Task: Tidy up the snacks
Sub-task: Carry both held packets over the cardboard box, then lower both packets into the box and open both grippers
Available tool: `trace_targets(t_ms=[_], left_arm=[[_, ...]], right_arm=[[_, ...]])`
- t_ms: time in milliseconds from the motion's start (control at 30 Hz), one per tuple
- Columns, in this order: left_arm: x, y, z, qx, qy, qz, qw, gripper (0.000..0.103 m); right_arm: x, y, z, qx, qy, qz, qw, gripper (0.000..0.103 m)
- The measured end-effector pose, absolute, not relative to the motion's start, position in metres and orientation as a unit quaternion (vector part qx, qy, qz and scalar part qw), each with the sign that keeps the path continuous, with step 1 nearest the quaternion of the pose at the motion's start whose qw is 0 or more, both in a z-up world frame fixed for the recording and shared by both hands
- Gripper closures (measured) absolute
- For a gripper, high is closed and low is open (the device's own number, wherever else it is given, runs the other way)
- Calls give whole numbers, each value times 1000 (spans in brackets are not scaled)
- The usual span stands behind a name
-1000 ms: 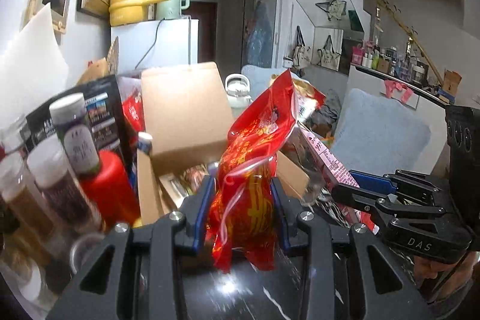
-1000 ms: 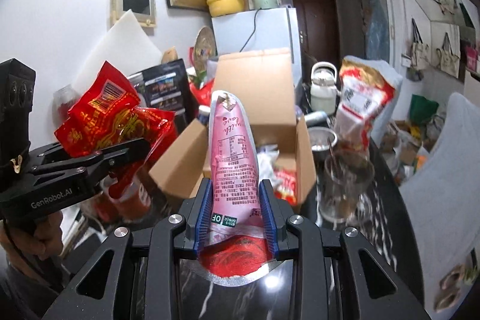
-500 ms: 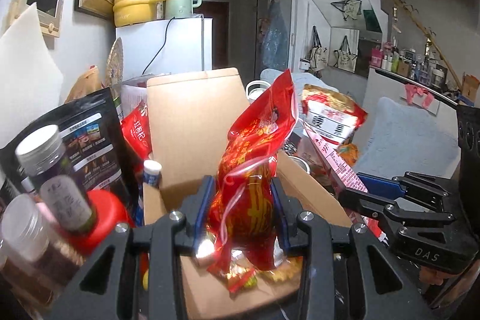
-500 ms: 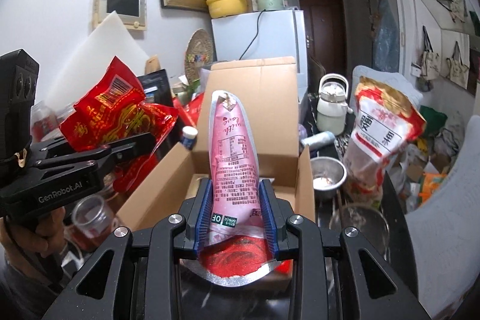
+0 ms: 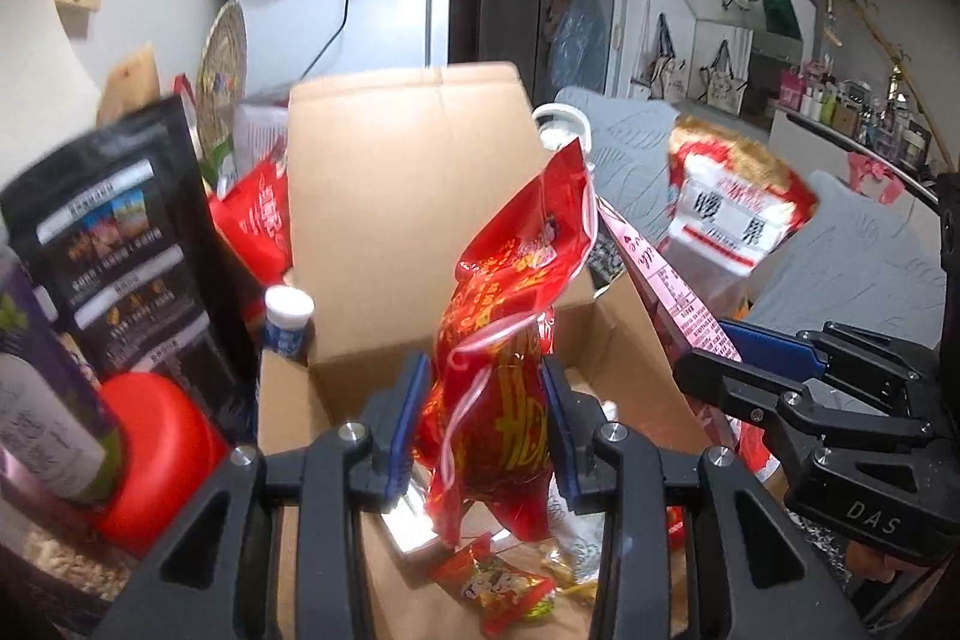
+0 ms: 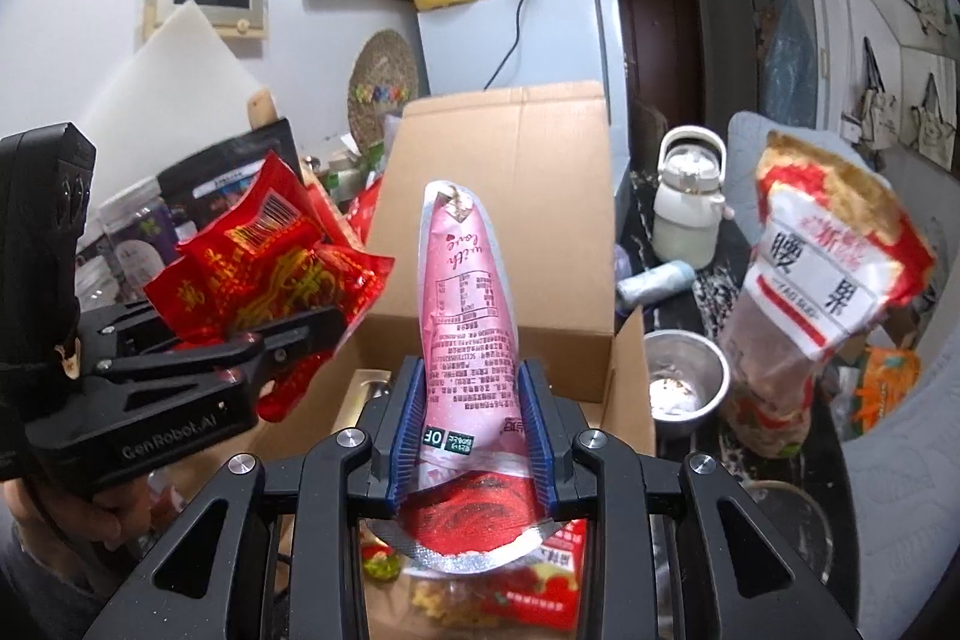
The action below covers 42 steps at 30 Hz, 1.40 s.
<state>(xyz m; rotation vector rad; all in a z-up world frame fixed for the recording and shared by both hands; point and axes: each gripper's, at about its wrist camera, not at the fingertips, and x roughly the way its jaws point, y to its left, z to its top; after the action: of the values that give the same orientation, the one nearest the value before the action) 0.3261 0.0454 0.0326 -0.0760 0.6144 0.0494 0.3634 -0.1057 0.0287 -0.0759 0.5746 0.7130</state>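
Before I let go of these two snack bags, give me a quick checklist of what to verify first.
1. Left gripper clamped on the red bag: ok.
2. Right gripper clamped on the pink pouch: ok.
3. Cardboard box open, back flap upright: ok.
4. Both bags over the box opening: ok, each hangs above snacks already lying inside.
5. The two bags apart from each other: cannot tell; in the left view the red bag's top edge overlaps the pouch.
6. Room left on the box floor for both: cannot tell; the jaws hide much of it.
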Motion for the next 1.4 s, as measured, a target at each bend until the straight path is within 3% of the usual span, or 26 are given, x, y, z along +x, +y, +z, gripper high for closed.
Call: trace_targets(t_ms=[1133,1400], left_arm=[[390,63,-54,-76,480,65,872,67],[397,60,-58,-67,492,73,865,67]], right_arm=[[417,-70,-48,-71,405,307,859,68],[412,-63,-48,-81,410,314,852,59]])
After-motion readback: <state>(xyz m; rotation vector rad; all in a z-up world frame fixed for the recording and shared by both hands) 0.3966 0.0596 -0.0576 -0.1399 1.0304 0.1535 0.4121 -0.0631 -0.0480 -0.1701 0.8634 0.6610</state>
